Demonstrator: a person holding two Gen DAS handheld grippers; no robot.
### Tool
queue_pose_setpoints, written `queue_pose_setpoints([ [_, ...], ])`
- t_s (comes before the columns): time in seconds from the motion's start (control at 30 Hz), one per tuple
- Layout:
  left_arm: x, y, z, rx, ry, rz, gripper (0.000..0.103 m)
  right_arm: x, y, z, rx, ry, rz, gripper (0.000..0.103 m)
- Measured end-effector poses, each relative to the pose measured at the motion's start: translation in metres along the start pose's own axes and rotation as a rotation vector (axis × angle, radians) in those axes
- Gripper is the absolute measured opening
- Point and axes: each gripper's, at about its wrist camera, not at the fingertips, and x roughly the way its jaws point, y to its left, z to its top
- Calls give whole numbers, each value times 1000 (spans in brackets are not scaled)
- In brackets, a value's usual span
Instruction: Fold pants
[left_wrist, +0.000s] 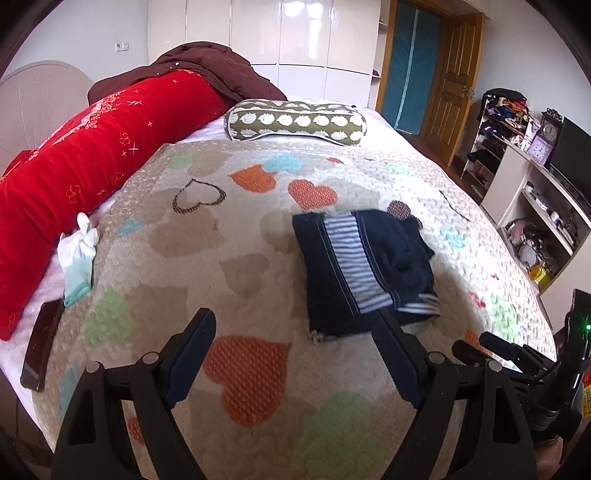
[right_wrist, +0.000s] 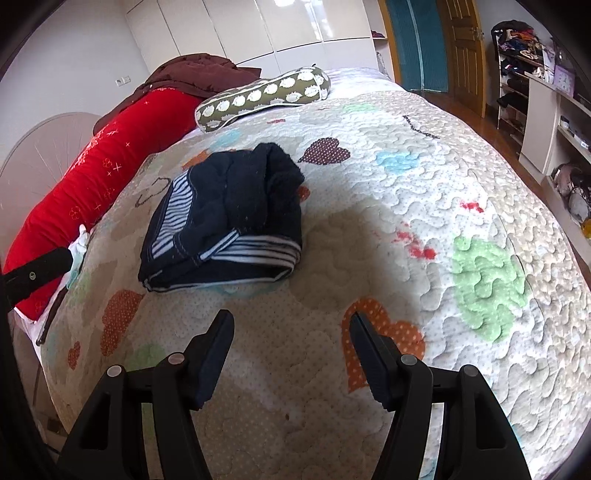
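Dark navy pants (left_wrist: 364, 271) with a blue-and-white striped lining lie folded into a compact stack on the heart-patterned bedspread (left_wrist: 229, 258). In the right wrist view the pants (right_wrist: 229, 218) sit ahead and to the left. My left gripper (left_wrist: 295, 325) is open and empty, held above the bed just in front of the stack's near edge. My right gripper (right_wrist: 291, 325) is open and empty, a little back from the stack. The right gripper's body (left_wrist: 517, 354) shows at the right edge of the left wrist view.
A long red bolster (left_wrist: 99, 162), a brown blanket (left_wrist: 210, 70) and a patterned pillow (left_wrist: 295, 123) lie at the bed's far side. White and mint gloves (left_wrist: 77, 254) and a dark phone (left_wrist: 40, 347) lie at the left. Shelves (left_wrist: 532, 206) and a door (left_wrist: 450, 81) stand at the right.
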Motion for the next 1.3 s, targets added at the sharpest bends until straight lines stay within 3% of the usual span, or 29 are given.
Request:
queue_pose_setpoints([
  [0.2, 42, 13, 11, -56, 76, -76, 85, 16, -21, 21, 101, 19, 112, 71],
  [0.37, 74, 13, 12, -70, 158, -38, 85, 30, -29, 44, 187, 19, 170, 71],
  [0.6, 59, 2, 1, -26, 74, 39, 85, 31, -14, 37, 125, 24, 137, 71],
  [0.83, -8, -16, -3, 21, -161, 147, 85, 9, 1, 14, 17, 3, 33, 71],
  [0.97, -52, -22, -6, 5, -296, 184, 100, -4, 12, 4, -29, -8, 23, 71],
  [1.07, -80, -21, -10, -36, -357, 169, 103, -14, 17, -5, -43, -16, 33, 71],
  [1.17, -90, -20, -14, -61, -356, 133, 103, -21, 25, -11, -76, -24, 22, 71],
  [1.3, -78, -24, -23, -27, -275, 120, 103, -25, 32, -21, -103, -20, -6, 71],
])
